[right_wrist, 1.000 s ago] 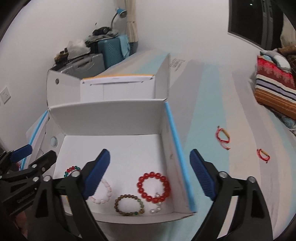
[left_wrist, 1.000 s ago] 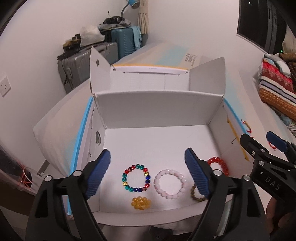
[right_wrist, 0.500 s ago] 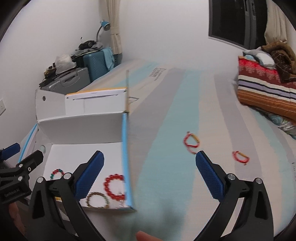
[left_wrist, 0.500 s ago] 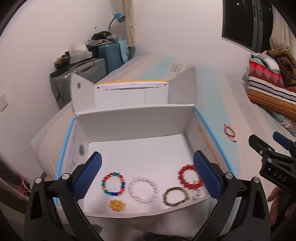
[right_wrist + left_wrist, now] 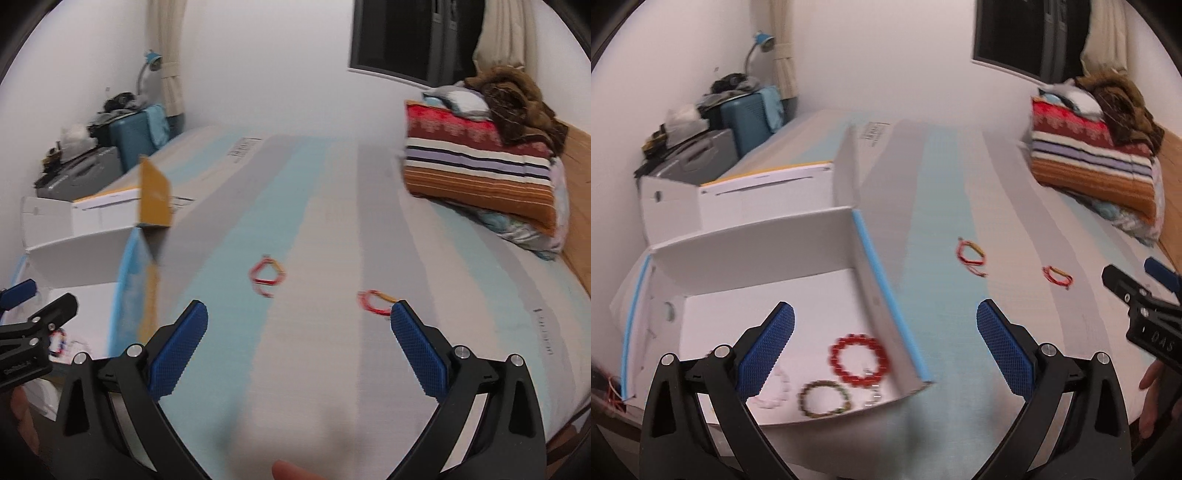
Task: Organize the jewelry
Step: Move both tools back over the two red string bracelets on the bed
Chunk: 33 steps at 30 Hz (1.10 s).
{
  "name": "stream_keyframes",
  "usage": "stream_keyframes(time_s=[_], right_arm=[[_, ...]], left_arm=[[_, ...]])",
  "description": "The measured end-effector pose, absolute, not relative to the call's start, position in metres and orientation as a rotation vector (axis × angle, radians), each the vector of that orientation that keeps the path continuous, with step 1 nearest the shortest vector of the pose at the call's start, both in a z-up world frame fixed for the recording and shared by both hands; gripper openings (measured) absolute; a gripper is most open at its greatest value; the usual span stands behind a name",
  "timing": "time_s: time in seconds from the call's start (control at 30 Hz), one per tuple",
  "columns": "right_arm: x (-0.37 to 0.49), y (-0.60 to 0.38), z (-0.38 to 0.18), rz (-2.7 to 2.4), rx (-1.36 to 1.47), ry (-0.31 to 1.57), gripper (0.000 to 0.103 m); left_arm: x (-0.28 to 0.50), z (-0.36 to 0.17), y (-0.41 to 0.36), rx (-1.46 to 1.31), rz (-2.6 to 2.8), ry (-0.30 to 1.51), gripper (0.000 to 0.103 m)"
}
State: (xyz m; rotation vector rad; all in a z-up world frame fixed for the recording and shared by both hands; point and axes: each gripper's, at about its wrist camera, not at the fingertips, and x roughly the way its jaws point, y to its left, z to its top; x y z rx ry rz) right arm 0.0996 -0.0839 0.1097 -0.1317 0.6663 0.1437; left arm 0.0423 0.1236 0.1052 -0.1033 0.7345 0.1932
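A white cardboard box (image 5: 768, 236) with blue-edged walls lies open on the bed at the left. Inside it lie a red bead bracelet (image 5: 858, 359), a brown-green one (image 5: 823, 398), a pale pink one (image 5: 774, 391) and a small clear one (image 5: 873, 397). Two red cord bracelets lie on the striped sheet, one nearer the box (image 5: 266, 278) (image 5: 970, 254) and one farther right (image 5: 375, 301) (image 5: 1058, 275). My left gripper (image 5: 884, 347) is open and empty over the box's right wall. My right gripper (image 5: 299, 339) is open and empty above the sheet, short of both cord bracelets.
Folded striped blankets (image 5: 476, 177) are piled at the far right of the bed. Suitcases (image 5: 738, 122) and clutter stand past the bed's far left corner. The box's yellow flap (image 5: 155, 195) stands up at the left of the right wrist view.
Both grippers have swung to the right, away from the box's inside and toward the sheet with the two red cord bracelets. Both stayed open and empty.
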Motion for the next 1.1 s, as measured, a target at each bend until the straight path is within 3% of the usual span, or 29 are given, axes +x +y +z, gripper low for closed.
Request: stream_keyframes(time_s=[0.4, 1.1], right_arm=[[0.137, -0.176, 0.077, 0.03, -0.106, 0.732, 0.095], [0.252, -0.203, -0.002, 0.062, -0.023, 0.892, 0.095]], left_arm=[[0.089, 0.077, 0.06, -0.075, 0.125, 0.774, 0.097], [0.232, -0.004, 0.015, -0.105, 0.085, 0.892, 0.097]])
